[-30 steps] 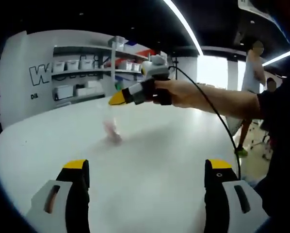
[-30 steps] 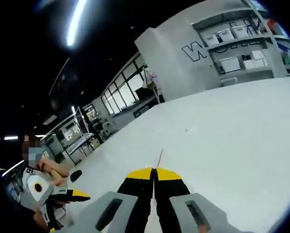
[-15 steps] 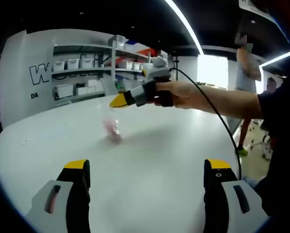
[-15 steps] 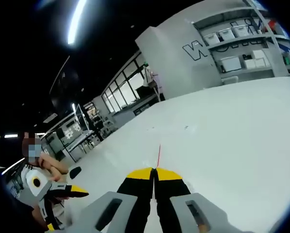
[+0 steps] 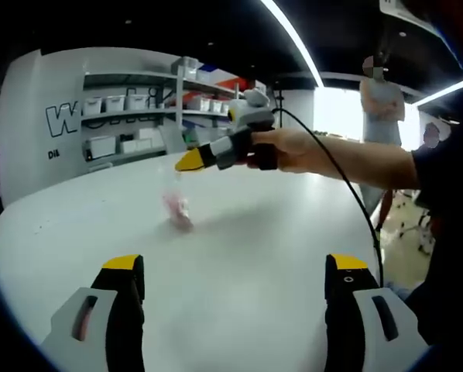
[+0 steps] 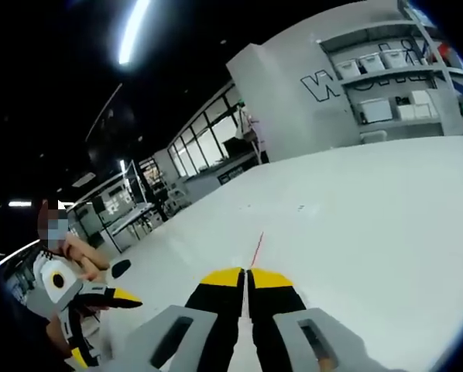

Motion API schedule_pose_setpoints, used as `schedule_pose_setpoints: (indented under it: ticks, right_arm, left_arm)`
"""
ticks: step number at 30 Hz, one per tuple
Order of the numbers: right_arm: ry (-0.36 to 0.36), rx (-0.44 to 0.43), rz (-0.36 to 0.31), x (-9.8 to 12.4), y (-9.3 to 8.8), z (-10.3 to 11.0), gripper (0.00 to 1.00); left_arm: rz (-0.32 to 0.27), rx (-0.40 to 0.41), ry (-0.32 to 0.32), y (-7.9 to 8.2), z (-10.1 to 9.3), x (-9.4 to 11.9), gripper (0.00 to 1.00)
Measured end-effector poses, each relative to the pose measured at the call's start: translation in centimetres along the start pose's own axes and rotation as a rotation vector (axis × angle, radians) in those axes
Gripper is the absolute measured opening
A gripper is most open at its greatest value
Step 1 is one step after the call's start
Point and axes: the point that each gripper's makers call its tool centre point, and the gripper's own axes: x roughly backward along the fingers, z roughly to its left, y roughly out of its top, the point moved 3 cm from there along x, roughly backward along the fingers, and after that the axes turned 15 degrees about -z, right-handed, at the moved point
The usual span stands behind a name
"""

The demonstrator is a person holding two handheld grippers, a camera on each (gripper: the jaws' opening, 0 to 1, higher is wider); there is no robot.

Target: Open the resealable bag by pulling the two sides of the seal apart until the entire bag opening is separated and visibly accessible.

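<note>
— What's biggest here?
— The white table [image 5: 262, 256], spreading under both grippers. At twelve o'clock, wall shelves [image 5: 138, 116] with white bins.
— And the tools?
— The left gripper [image 5: 235, 267] has its jaws spread wide, gripping nothing. The right gripper [image 6: 248, 274] is pressed closed, a thin red strip rising from its tips.
— The bag?
— A clear bag [image 5: 176, 203] hangs from the right gripper's tip at eleven o'clock, blurred, pinkish at the bottom, reaching the table.
</note>
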Motion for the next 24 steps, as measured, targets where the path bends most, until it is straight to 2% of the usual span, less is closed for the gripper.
schedule_pose_setpoints:
  ticks: [3, 11, 24]
  right_arm:
    - [-0.001, 0.003, -0.01, 0.02, 0.24, 0.06, 0.07]
    - [0.01, -0.001, 0.001, 0.37, 0.0, 0.37, 0.03]
    - [0.024, 0.006, 0.003, 0.55, -0.11, 0.85, 0.03]
  left_arm:
    - [0.003, -0.001, -0.001, -0.02, -0.04, -0.04, 0.96]
    - [0.002, -0.004, -0.001, 0.13, -0.03, 0.01, 0.96]
    - [0.004, -0.003, -0.005, 0.17, -0.39, -0.03, 0.95]
